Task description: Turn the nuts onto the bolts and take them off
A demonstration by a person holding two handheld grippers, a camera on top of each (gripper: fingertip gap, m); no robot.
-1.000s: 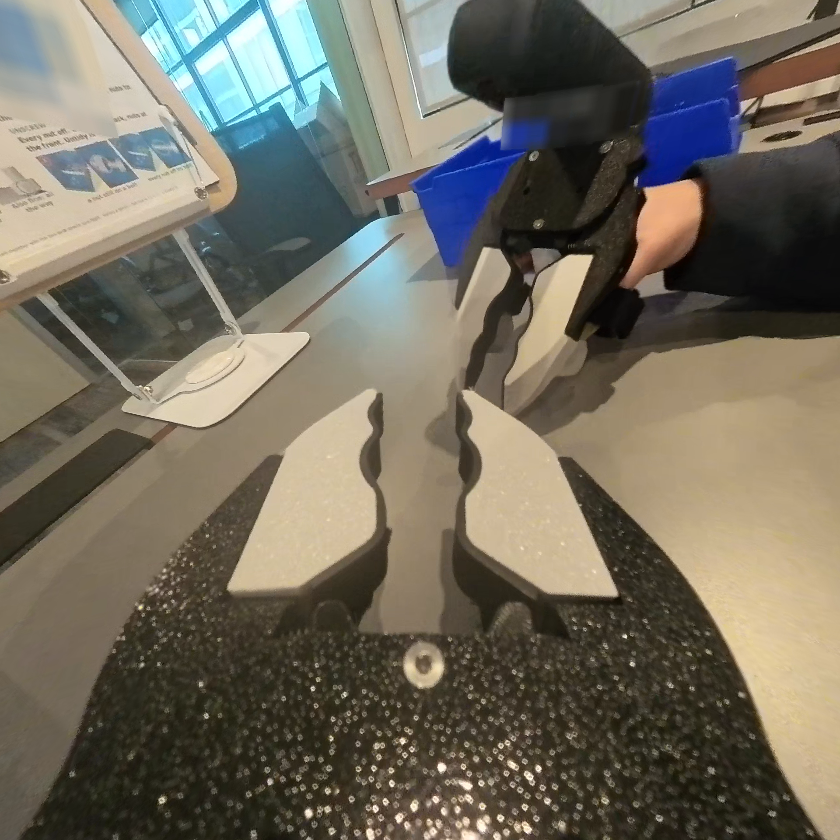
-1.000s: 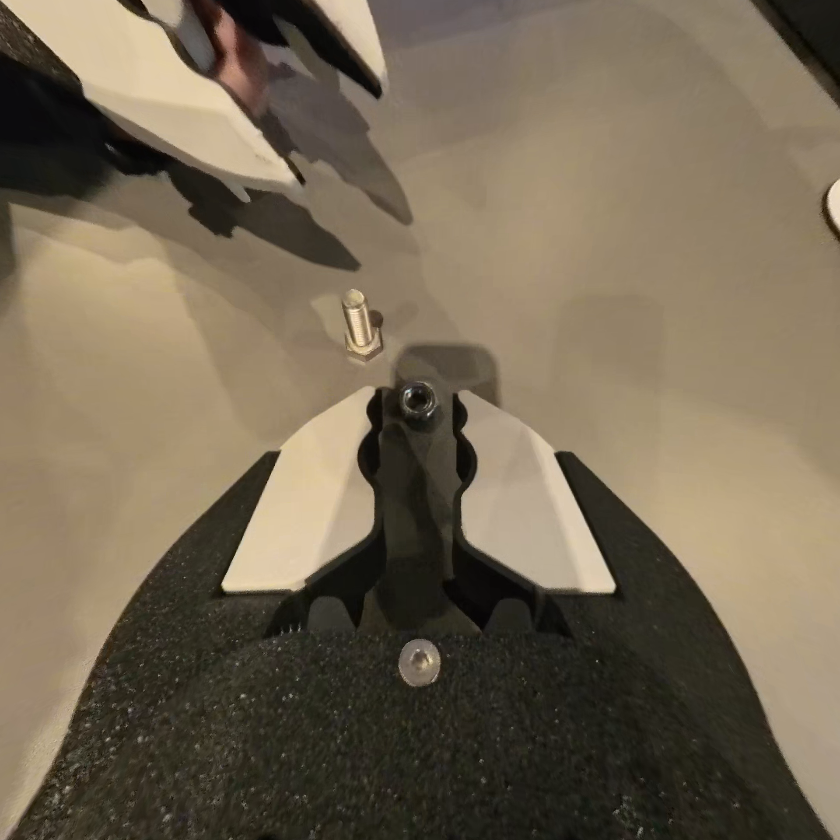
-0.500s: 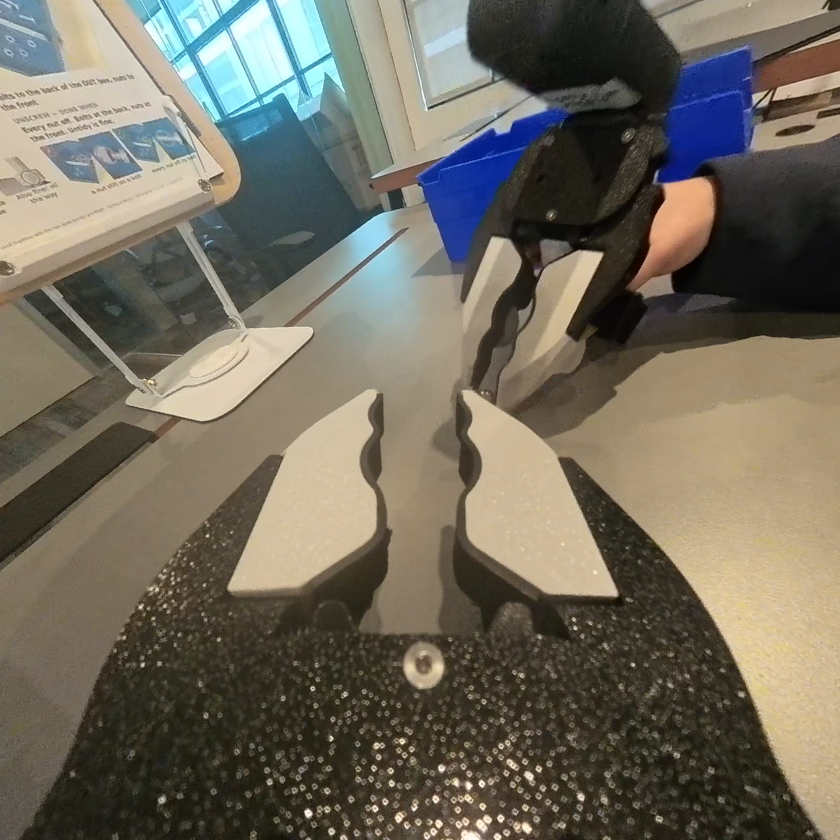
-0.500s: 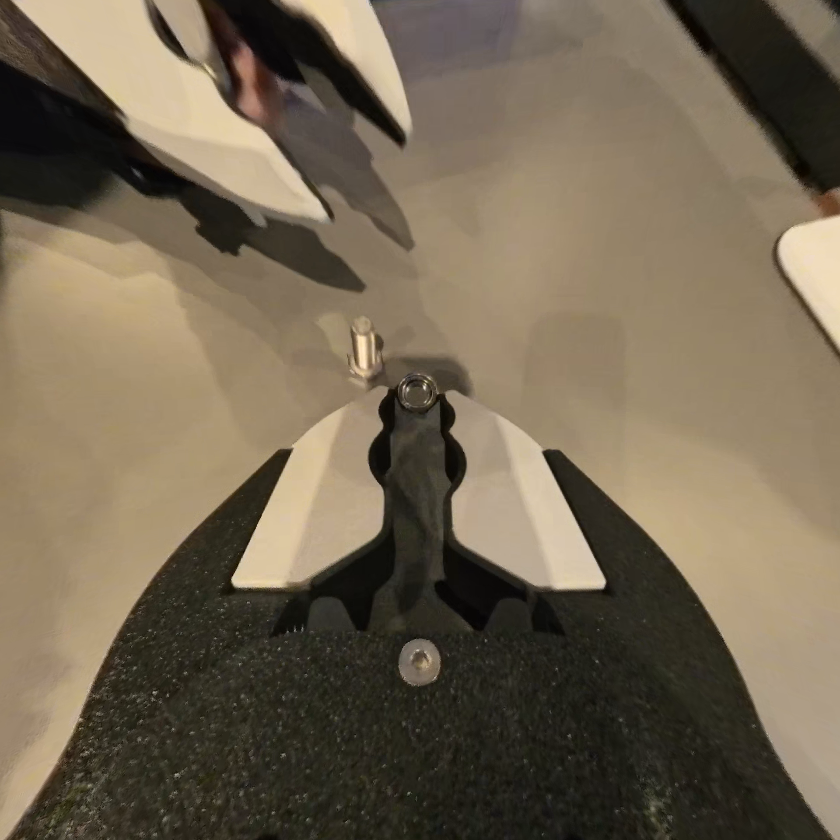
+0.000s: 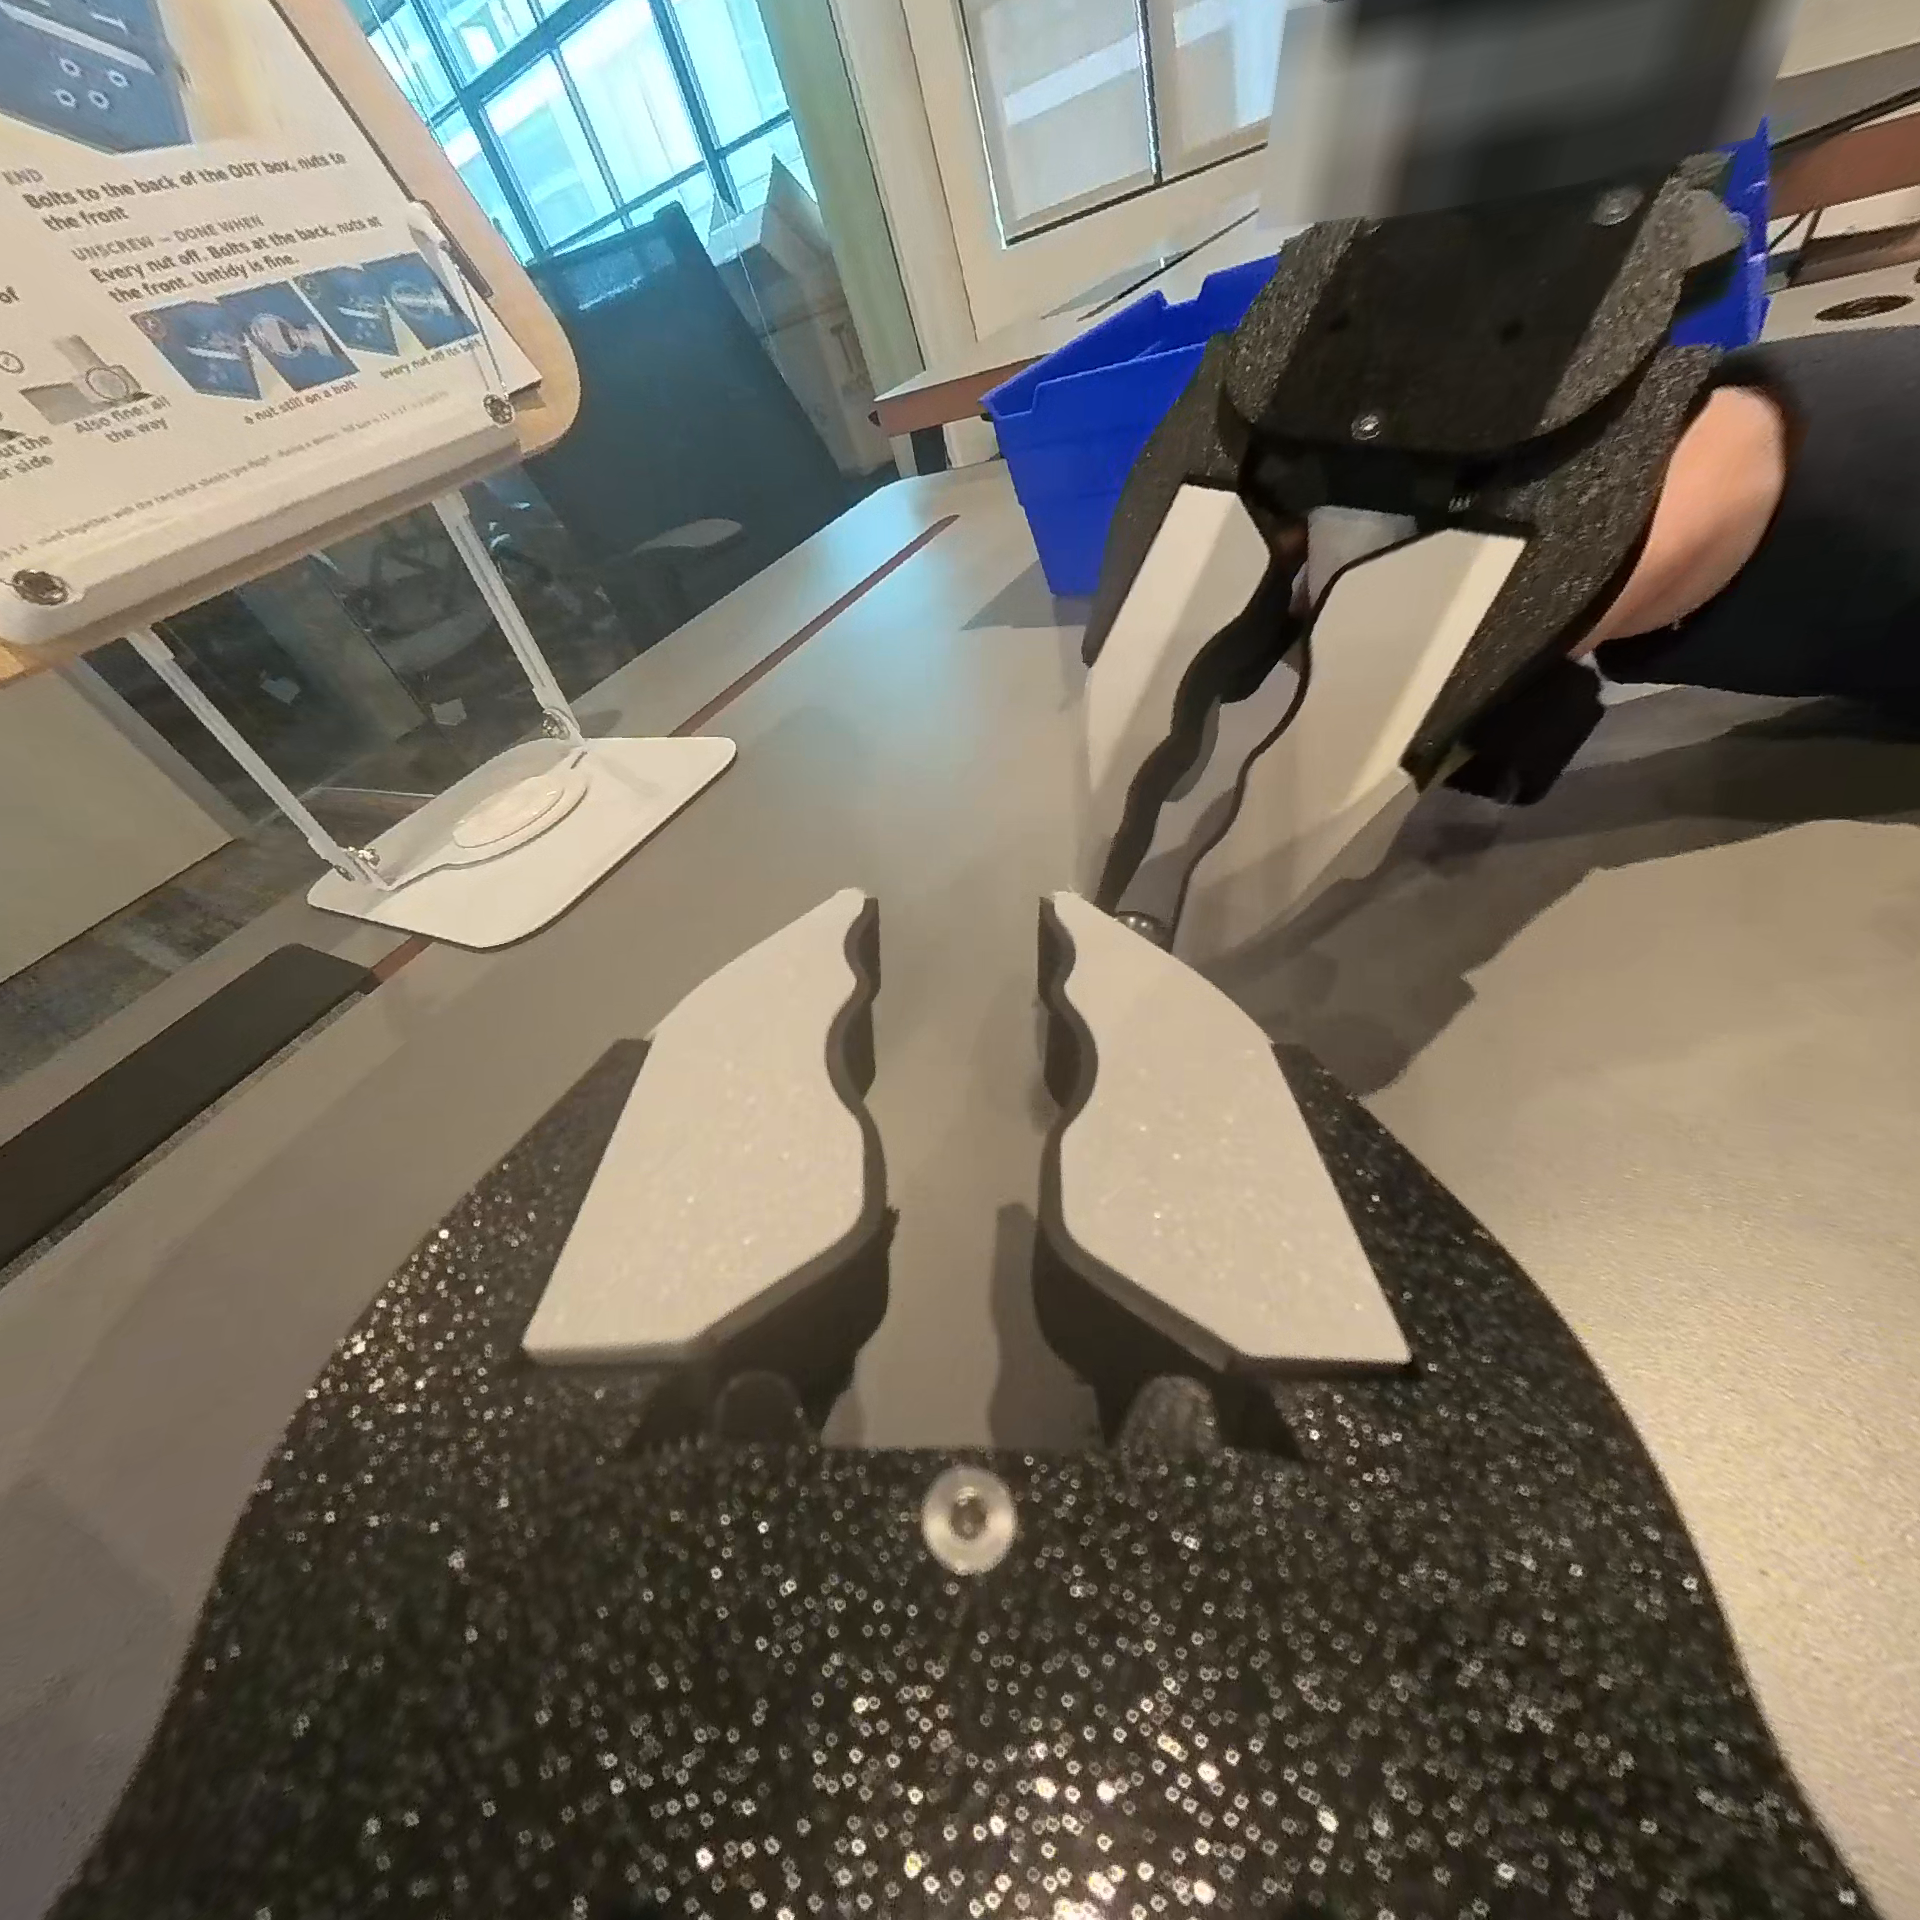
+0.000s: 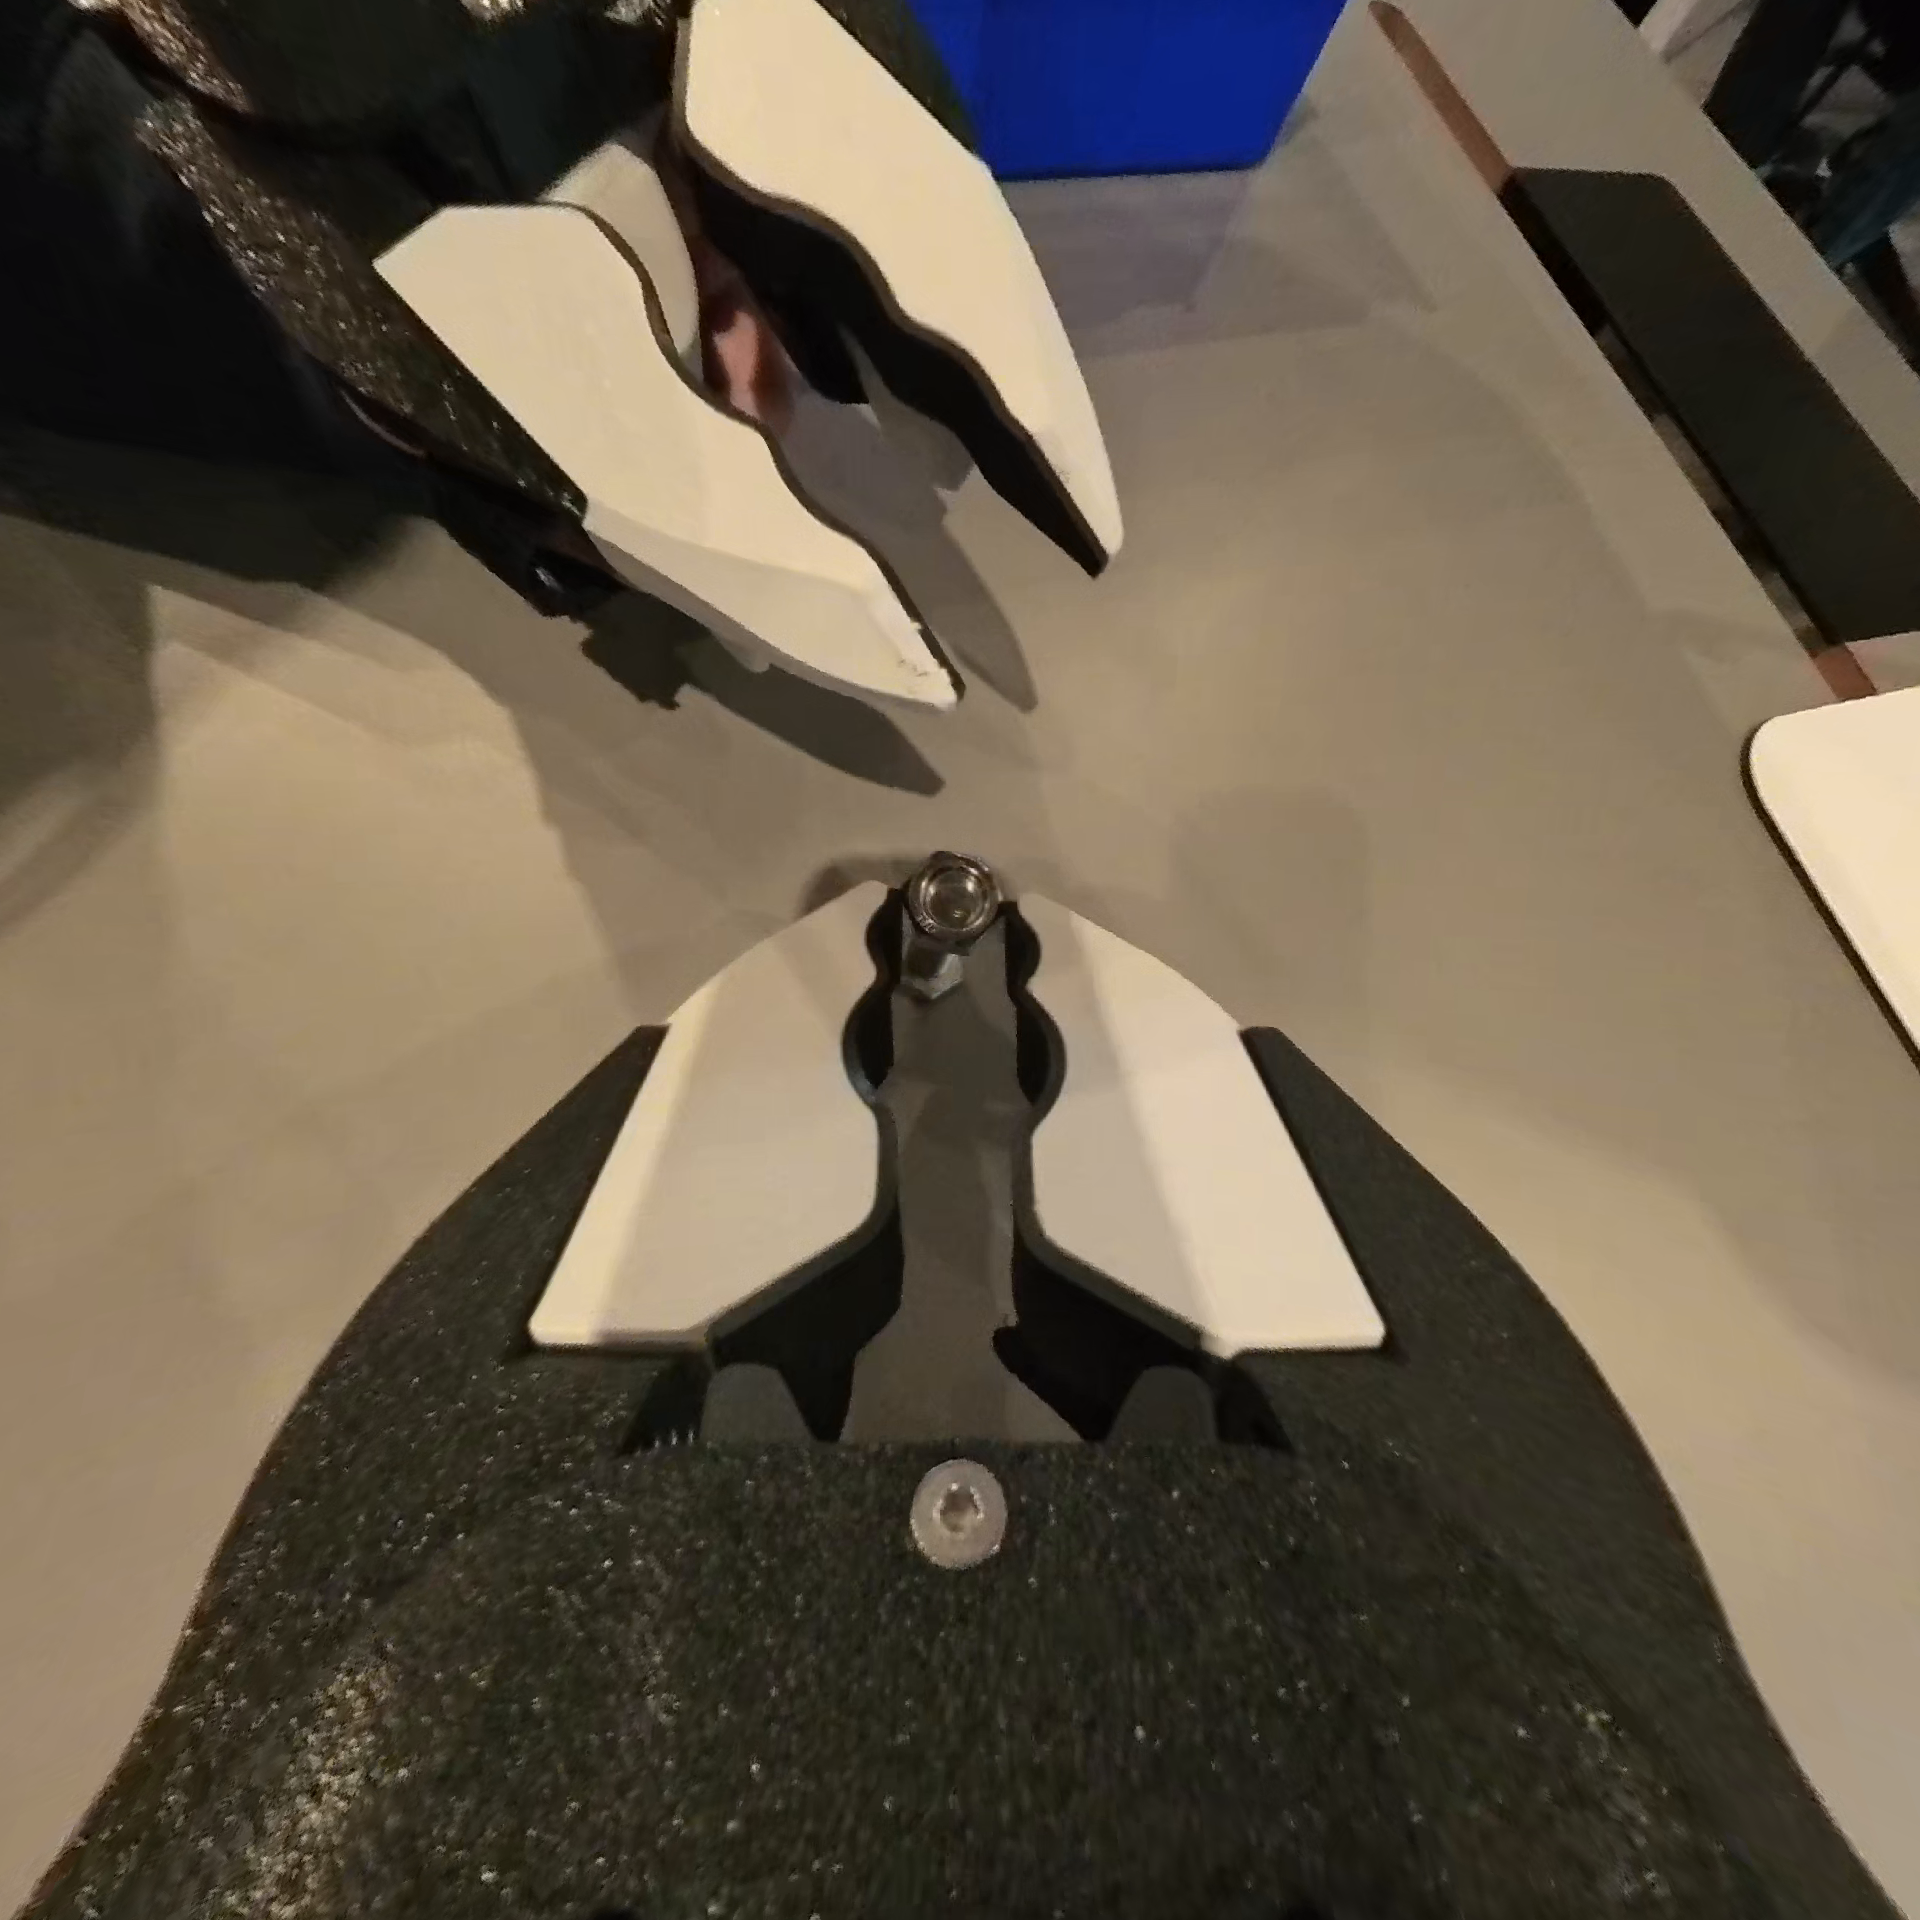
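Note:
My right gripper (image 6: 951,906) is shut on a small steel nut (image 6: 951,902) at its fingertips. A steel bolt (image 6: 928,971) stands upright on its head on the grey table, and the nut sits right over its top end. My left gripper (image 5: 956,920) is open and empty, low over the table. In the left wrist view the right gripper (image 5: 1141,916) points down with the nut (image 5: 1141,921) just past my right fingertip; the bolt is hidden there. In the right wrist view the left gripper (image 6: 1013,623) sits open beyond the bolt.
A blue bin (image 5: 1091,468) stands at the far side of the table and also shows in the right wrist view (image 6: 1122,83). An instruction board on a stand with a white base (image 5: 540,831) stands at the left. A person's hand (image 5: 1704,520) holds the right gripper. The gap from one gripper's tips to the other's is roughly 5 centimeters.
The right gripper has carried the nut from beside the bolt to directly over its top. The left gripper has stayed open and now sits closer to the bolt.

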